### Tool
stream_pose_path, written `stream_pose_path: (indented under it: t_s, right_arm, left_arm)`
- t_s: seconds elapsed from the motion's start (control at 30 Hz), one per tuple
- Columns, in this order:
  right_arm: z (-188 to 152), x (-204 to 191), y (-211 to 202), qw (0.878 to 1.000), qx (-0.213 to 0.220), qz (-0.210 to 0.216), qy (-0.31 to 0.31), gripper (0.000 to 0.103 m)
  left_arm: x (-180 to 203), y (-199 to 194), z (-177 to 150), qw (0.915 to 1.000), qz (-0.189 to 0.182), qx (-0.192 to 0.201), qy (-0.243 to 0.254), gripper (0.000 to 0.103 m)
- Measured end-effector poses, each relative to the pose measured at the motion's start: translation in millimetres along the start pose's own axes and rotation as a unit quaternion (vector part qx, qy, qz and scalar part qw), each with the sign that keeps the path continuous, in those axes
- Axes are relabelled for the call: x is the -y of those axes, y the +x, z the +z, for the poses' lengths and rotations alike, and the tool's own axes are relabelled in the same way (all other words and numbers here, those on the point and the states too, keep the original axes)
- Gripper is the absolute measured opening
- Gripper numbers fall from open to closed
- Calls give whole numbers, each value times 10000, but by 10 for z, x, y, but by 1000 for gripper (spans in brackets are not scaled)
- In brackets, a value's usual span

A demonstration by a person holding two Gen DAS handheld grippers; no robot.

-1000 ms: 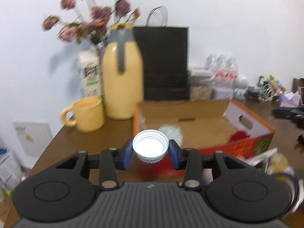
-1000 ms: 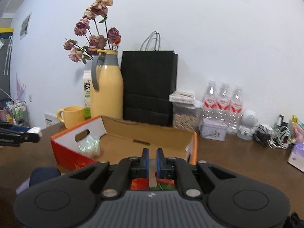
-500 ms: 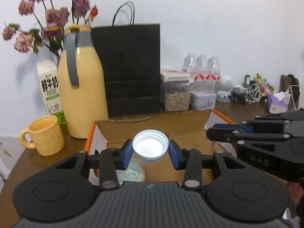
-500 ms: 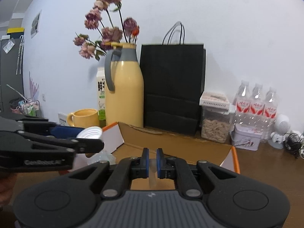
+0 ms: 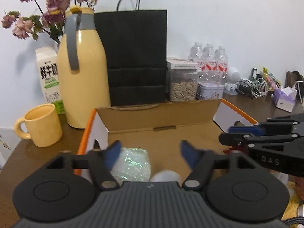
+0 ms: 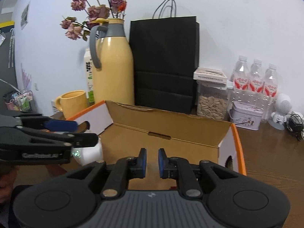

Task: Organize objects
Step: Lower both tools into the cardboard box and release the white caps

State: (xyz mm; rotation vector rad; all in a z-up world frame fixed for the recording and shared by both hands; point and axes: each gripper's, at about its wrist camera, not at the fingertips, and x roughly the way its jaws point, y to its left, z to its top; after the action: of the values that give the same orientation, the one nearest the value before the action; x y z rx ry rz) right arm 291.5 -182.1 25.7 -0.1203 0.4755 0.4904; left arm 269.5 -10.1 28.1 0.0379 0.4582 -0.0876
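released since a moment ago, the white cap (image 5: 165,175) sits low in the cardboard box (image 5: 161,117) beside a shiny wrapped bundle (image 5: 133,163) — left gripper (image 5: 150,153) opening, nothing between its pads. right gripper (image 6: 150,160) is opening too — empty.

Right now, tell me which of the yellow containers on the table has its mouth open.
The short yellow ceramic mug, left of the cardboard box; the tall yellow thermos jug beside it is capped by a grey lid.
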Motion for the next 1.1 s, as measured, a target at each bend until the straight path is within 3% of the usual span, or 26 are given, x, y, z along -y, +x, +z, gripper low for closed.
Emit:
stream_pose_path:
  t_s: [0.07, 0.1, 0.2, 0.27, 0.63, 1.1]
  right_arm:
    - [-3, 27, -18, 9999, 8, -109, 20, 41]
    - [-7, 38, -22, 9999, 11, -165, 31, 47]
    - [-12, 88, -27, 9996, 1, -277, 101, 91]
    - [-11, 103, -27, 9994, 9, -338, 124, 101]
    - [38, 95, -113, 9989, 134, -424, 118, 103]
    - [-32, -4, -678, 9970, 542, -560, -23, 103]
  left_arm:
    - [-4, -10, 9, 9999, 124, 47, 10, 95]
    - [-13, -13, 14, 9998, 161, 68, -25, 102]
    - [-48, -32, 33, 9994, 269, 156, -137, 103]
    - [-66, -37, 44, 9993, 289, 164, -182, 103]
    - [-51, -140, 68, 9989, 297, 289, -206, 103]
    - [-56, -606, 2, 9973, 452, 486, -317, 103]
